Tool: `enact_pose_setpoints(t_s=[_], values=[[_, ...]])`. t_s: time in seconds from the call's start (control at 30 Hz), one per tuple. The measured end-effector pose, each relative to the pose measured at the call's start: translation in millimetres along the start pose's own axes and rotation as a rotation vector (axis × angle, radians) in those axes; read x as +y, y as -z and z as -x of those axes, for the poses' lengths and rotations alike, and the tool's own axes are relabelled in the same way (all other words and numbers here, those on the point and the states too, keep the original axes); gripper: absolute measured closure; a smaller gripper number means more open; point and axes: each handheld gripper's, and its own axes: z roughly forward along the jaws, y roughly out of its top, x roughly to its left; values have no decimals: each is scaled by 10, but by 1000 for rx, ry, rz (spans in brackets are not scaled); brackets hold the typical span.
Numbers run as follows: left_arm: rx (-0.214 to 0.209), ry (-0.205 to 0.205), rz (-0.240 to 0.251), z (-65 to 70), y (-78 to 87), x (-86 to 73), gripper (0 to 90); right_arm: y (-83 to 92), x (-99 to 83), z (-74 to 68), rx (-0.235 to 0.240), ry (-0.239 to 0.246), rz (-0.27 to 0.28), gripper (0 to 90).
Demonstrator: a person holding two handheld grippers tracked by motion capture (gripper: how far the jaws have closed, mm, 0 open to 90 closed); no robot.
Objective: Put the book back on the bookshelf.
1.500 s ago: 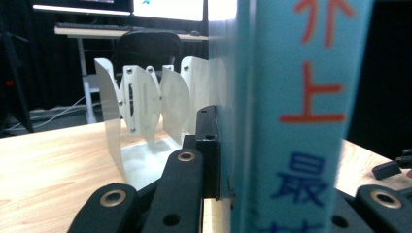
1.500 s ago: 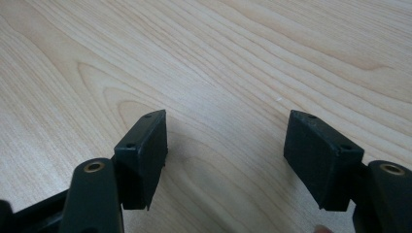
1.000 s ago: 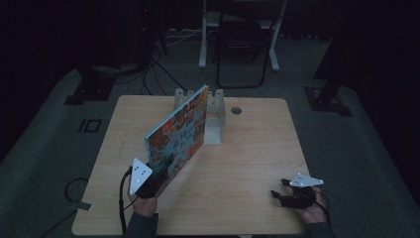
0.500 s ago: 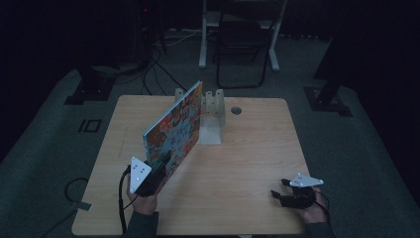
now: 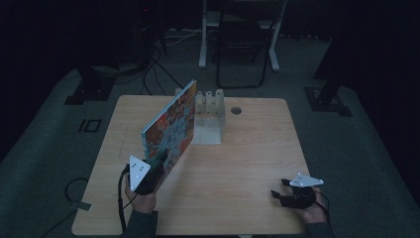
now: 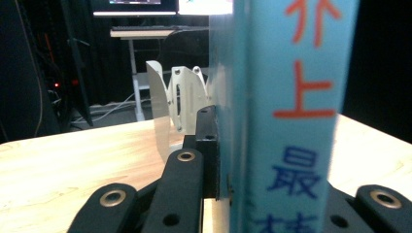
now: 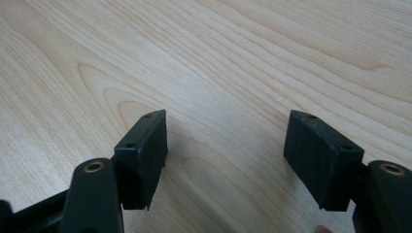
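My left claw (image 5: 157, 168) is clamped on the near lower corner of the thin picture book with the colourful cover and light-blue spine (image 5: 171, 126). In the left gripper view I see the spine (image 6: 286, 121) pinched upright between the black jaws, blue and orange characters running down it, too close to read whole. The book stands on edge, tilted, its long side running away from me toward the white plastic slotted rack (image 5: 208, 116). Far end of the book sits just beside the rack's left side; I cannot tell from the high view whether it touches it or has entered a slot. In the left gripper view the rack (image 6: 177, 104) shows behind and left of the spine, its dividers upright.

My right claw (image 5: 287, 194) is well apart from the book, near the front right corner of the light wooden bench (image 5: 247, 163). Jaws apart, nothing between them: the right gripper view has both black pads (image 7: 148, 155) over bare wood grain (image 7: 228, 73), pointing down at the bench.

Rack stands at the middle of the bench's far half. A small round hole in the benchtop (image 5: 236, 110) is just right of the rack.

Beyond the bench: dark floor, loose cables (image 5: 148, 69) behind the far left corner, a black chair frame (image 5: 245, 44) behind the far edge.
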Motion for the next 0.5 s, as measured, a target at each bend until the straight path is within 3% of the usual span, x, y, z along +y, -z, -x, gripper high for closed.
enact_pose_setpoints(t_s=[0.5], values=[[23,10,2,-37,-21,-17,810,0,0,1,1,0,0,317]])
